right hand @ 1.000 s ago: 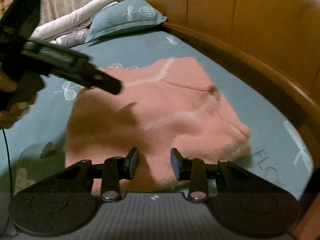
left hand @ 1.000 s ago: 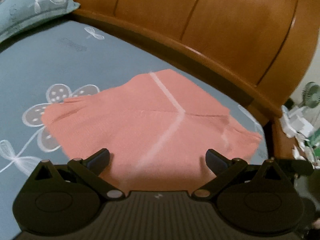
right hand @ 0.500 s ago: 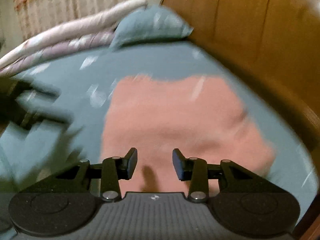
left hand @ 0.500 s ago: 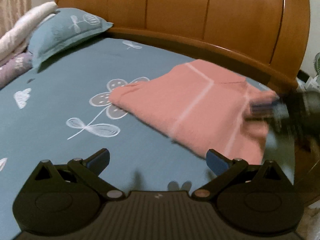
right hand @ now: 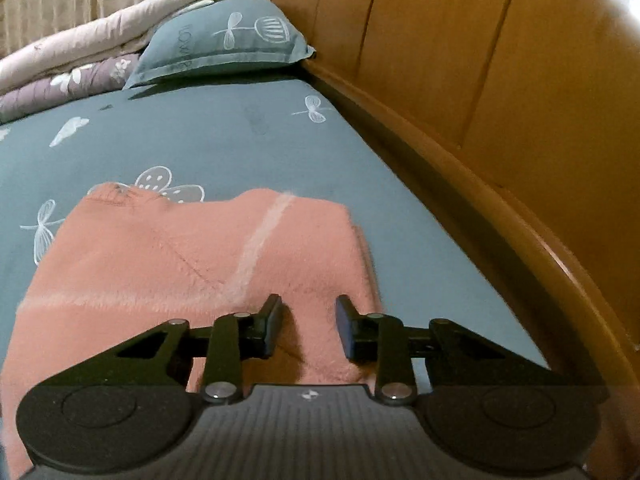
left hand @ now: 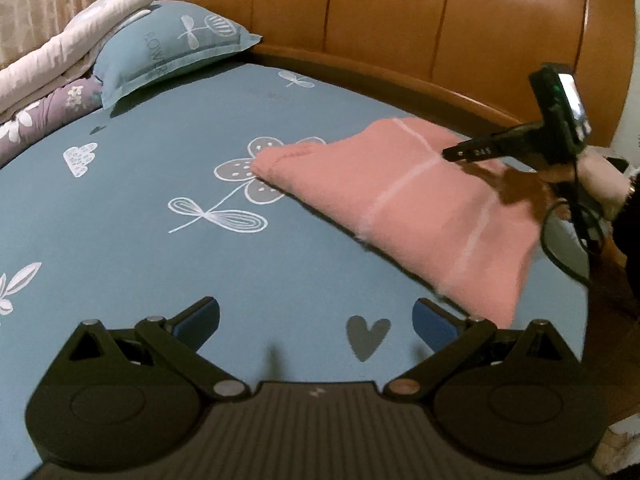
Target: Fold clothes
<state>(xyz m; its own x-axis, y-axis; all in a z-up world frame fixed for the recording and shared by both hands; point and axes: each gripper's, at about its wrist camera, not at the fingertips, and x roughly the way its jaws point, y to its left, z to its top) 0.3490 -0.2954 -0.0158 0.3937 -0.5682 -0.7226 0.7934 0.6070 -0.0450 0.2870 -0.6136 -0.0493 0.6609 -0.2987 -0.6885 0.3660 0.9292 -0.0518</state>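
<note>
Pink garment (left hand: 404, 204) lies as a compact, layered bundle on the bed (left hand: 200, 168), near the wooden headboard (left hand: 400, 28) and towards the bed's edge, its pale stripes crossing the top face. From these views it already looks folded at least once; whether you have more folds to make or are finishing, the pictures do not settle.

Your right gripper (right hand: 308, 324) hovers low over the near end of the bundle with its fingers parted a little and nothing between them; a slight ridge of cloth sits just ahead of the gap. Your left gripper (left hand: 316, 320) is spread wide over bare sheet, just beside the bundle's near corner, holding nothing.

Watch these risks:
- The fabric looks fuzzy and thick, so a pinch from above may catch only the top layer and peel the stack apart.
- Dragging the right fingers (right hand: 352, 332) across the nap could skew the edges.
- The bundle sits close to the bed's edge on your right; a push that way may slide it off.
- The cable (left hand: 568, 248) trailing from the right gripper could snag the cloth.

A pillow (left hand: 172, 48) and rolled quilts (left hand: 52, 64) lie well apart.
</note>
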